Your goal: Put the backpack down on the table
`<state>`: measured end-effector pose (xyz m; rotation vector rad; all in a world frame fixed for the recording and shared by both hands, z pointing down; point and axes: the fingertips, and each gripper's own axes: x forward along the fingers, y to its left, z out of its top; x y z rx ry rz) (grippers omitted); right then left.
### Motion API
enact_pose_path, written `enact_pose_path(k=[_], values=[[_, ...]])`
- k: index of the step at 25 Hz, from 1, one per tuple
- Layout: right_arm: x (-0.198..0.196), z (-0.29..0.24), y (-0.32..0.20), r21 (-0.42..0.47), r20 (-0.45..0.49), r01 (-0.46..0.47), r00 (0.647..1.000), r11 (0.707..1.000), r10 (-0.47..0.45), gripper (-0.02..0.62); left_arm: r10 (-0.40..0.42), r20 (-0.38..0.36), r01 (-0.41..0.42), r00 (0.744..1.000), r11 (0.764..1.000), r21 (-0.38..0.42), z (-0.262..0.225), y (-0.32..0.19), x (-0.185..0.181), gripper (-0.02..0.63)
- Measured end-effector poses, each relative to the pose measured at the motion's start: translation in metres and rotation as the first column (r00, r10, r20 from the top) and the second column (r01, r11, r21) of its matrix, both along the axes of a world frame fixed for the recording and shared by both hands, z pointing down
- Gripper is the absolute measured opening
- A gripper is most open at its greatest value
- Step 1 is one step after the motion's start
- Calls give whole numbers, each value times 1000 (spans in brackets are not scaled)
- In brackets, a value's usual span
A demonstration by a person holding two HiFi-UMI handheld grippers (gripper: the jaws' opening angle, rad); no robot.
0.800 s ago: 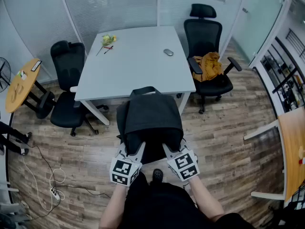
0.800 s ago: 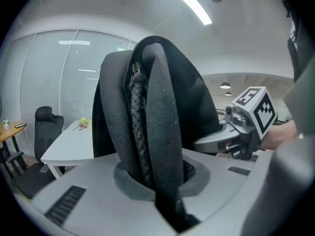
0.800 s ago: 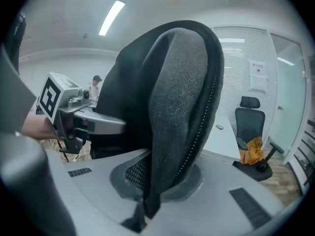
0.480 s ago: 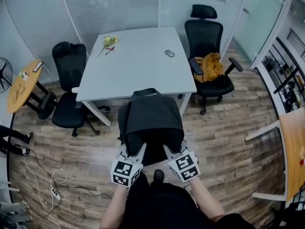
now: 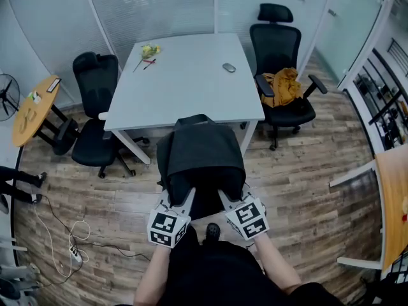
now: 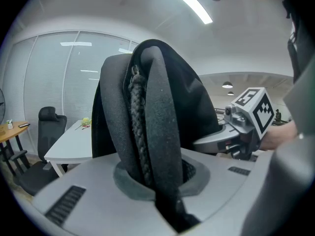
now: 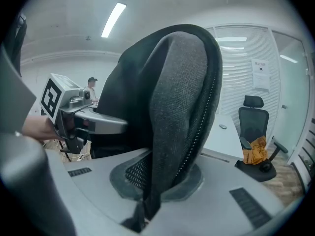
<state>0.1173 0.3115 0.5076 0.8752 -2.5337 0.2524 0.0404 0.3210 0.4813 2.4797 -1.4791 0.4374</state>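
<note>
A black backpack point(image 5: 201, 161) hangs in the air in front of me, just short of the near edge of the white table point(image 5: 185, 81). My left gripper point(image 5: 182, 203) is shut on the backpack's left shoulder strap point(image 6: 147, 132), a padded band with a braided cord. My right gripper point(image 5: 224, 201) is shut on the backpack's right strap point(image 7: 177, 127), grey mesh with a zipper edge. Both grip from below, side by side. The backpack fills the middle of both gripper views.
On the table lie a grey mouse point(image 5: 229, 67) and a small yellow-green item with pens point(image 5: 148, 51). Black office chairs stand left point(image 5: 95, 116) and right point(image 5: 280, 62) of the table; the right one holds orange cloth point(image 5: 280, 87). A round wooden side table point(image 5: 32, 110) is far left. Cables lie on the floor point(image 5: 64, 234).
The backpack and both grippers have hardly shifted in the view. The table has slid slightly up and right in the picture as my head moved.
</note>
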Motion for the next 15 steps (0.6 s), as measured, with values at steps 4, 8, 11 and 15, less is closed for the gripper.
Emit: enact_pose_path(k=[4,8,11,15], values=[[-1,1,3,-2,3,8,1000,1000,-8,26,-9,-8,9,1000,1000,-7,3,4,-1,49],[-1,4,3,-13,-1,2,1000,1000,-2,28,-9,-20,8,1000,1000,-20,7,4,-1,49],[-1,9,1,-23,-6,-3,1000,1000,3,28,-3,-25,2,1000,1000,-29,11,1,-2,49],[-2,12,-7,-32,-11,-14,1000,999,14,28,8,-35,-10,999,999,-42,15,-8,-3,49]])
